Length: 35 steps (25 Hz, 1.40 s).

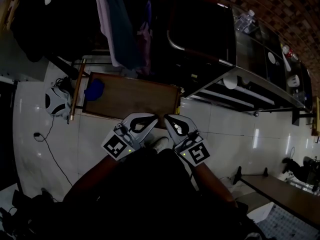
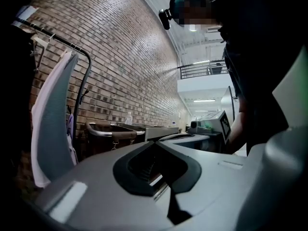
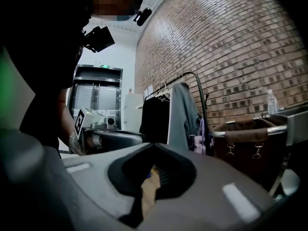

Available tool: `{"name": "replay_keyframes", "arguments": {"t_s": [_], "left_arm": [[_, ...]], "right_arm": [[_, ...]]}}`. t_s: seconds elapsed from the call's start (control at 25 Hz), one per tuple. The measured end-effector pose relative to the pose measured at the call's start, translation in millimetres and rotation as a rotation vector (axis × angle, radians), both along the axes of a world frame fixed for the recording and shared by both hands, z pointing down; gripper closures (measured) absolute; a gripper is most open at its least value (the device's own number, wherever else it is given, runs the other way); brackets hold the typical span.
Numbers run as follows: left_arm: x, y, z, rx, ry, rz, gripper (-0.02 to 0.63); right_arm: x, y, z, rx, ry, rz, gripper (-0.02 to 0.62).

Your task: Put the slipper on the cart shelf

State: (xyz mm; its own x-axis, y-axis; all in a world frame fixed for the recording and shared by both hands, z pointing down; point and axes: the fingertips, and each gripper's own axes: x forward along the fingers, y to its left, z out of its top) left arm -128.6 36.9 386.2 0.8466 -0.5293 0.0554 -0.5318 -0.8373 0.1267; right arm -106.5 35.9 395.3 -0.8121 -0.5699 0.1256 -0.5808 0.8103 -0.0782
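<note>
The blue slipper point(image 1: 94, 89) is lying on the wooden cart shelf point(image 1: 135, 98), apart from the left gripper point(image 1: 153, 119) and right gripper point(image 1: 167, 118), both pressing together, empty.

No readable text, brand or number; green sign point(image 3: 104, 66) above lift doors point(image 3: 98, 97) too small.

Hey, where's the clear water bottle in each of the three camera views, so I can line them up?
Head view: the water bottle is at the upper right, on the steel counter.
Left gripper view: it is small, left of centre, in front of the brick wall.
Right gripper view: it is near the right edge.
Shared landmark: the dark bin with a metal rail, close to the bottle in every view.
</note>
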Motion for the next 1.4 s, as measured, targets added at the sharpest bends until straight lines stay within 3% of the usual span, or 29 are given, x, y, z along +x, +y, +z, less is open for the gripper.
{"name": "replay_keyframes", "arguments": {"t_s": [0.24,1.4], "left_arm": [[-3.4,-11.4,-1.1,0.01,-0.005,-0.03,0.603],[-1.6,-13.4,4.0,0.012,-0.013,-0.018,0.603]], "right_arm": [[-3.7,-10.6,-3.3,0.012,0.009,-0.004,0.595],[-10.8,-18.7,-3.0,0.017,0.006,-0.02,0.595]]}}
